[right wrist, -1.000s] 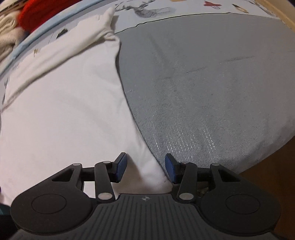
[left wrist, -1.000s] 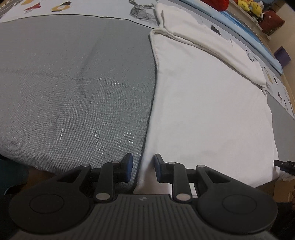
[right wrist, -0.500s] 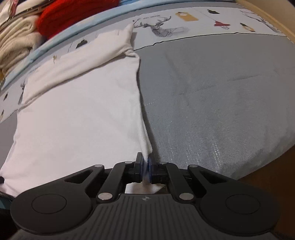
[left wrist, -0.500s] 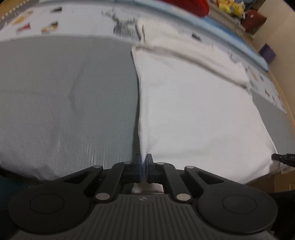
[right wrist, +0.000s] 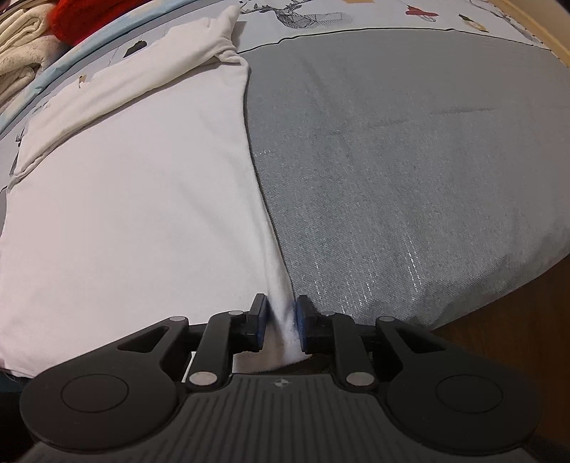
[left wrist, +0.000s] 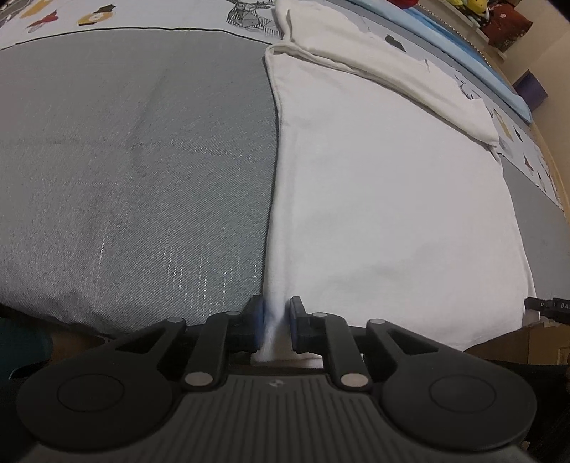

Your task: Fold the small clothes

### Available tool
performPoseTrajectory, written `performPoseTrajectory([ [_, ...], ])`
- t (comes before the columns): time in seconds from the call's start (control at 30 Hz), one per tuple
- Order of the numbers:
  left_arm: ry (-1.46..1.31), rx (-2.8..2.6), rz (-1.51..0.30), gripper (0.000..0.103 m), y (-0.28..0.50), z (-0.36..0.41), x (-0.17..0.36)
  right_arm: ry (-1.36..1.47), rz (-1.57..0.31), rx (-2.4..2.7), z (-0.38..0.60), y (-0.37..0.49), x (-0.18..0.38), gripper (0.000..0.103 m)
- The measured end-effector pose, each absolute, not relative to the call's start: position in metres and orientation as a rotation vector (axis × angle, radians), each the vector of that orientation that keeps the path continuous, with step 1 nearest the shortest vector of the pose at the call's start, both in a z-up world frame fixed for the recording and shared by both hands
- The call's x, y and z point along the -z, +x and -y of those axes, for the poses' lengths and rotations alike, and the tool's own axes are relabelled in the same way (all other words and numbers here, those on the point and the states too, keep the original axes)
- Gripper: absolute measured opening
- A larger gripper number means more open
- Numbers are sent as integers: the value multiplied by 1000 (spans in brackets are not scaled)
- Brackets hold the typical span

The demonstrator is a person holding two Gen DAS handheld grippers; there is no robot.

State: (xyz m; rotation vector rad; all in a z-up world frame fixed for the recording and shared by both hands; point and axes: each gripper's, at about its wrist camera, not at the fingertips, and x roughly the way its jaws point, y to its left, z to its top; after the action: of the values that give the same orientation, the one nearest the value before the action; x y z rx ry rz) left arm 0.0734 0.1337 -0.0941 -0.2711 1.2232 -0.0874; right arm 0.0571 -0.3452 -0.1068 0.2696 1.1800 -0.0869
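Note:
A white garment point(left wrist: 384, 185) lies flat on the grey bedspread point(left wrist: 135, 171), its sleeves folded across the far end. My left gripper point(left wrist: 276, 326) sits at the near left corner of the hem, jaws slightly apart with a pinch of white cloth between the blue pads. The garment also shows in the right wrist view point(right wrist: 135, 213). My right gripper point(right wrist: 279, 326) sits at the near right corner of the hem, jaws slightly apart with the cloth corner between them. The hem under both grippers is hidden.
The grey bedspread point(right wrist: 409, 171) ends at the bed's near edge right by both grippers. A printed sheet strip point(left wrist: 107, 14) runs along the far side. Red and cream folded clothes point(right wrist: 42, 32) are stacked at the far left of the right wrist view.
Both grippers closed on the hem corners half a second ago. Now both sets of jaws stand slightly wider, with cloth still between the pads.

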Motion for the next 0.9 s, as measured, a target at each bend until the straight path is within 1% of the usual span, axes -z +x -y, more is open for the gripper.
performPoseTrajectory([
  [0.1, -274, 83, -1223, 15, 72, -133, 95, 262, -1187, 92, 346, 61, 109, 30],
  [0.23, -267, 81, -1224, 15, 72, -133, 95, 243, -1185, 82, 343, 60, 109, 31],
  [0.27, -266, 81, -1223, 15, 72, -133, 95, 230, -1186, 73, 341, 60, 109, 29],
  [0.3, -264, 83, -1219, 7, 72, -134, 94, 215, -1183, 62, 339, 60, 109, 23],
  [0.33, -263, 87, -1209, 6, 71, -134, 92, 213, -1181, 42, 338, 59, 108, 8],
  [0.4, -268, 92, -1178, 6, 69, -135, 86, 225, -1158, 31, 337, 59, 103, 7],
  [0.53, -292, 98, -1182, 7, 67, -138, 84, 296, -1096, 27, 345, 56, 89, 7],
  [0.6, -291, 102, -1217, 9, 68, -138, 90, 287, -1122, 41, 346, 57, 94, 8],
  [0.63, -282, 104, -1233, 9, 68, -136, 94, 280, -1150, 48, 345, 58, 100, 12],
  [0.7, -256, 104, -1243, 10, 68, -132, 96, 251, -1203, 60, 341, 60, 110, 14],
  [0.73, -248, 106, -1243, 10, 68, -131, 96, 232, -1209, 59, 339, 60, 112, 17],
  [0.9, -250, 110, -1244, 10, 69, -130, 98, 219, -1206, 60, 335, 62, 111, 17],
])
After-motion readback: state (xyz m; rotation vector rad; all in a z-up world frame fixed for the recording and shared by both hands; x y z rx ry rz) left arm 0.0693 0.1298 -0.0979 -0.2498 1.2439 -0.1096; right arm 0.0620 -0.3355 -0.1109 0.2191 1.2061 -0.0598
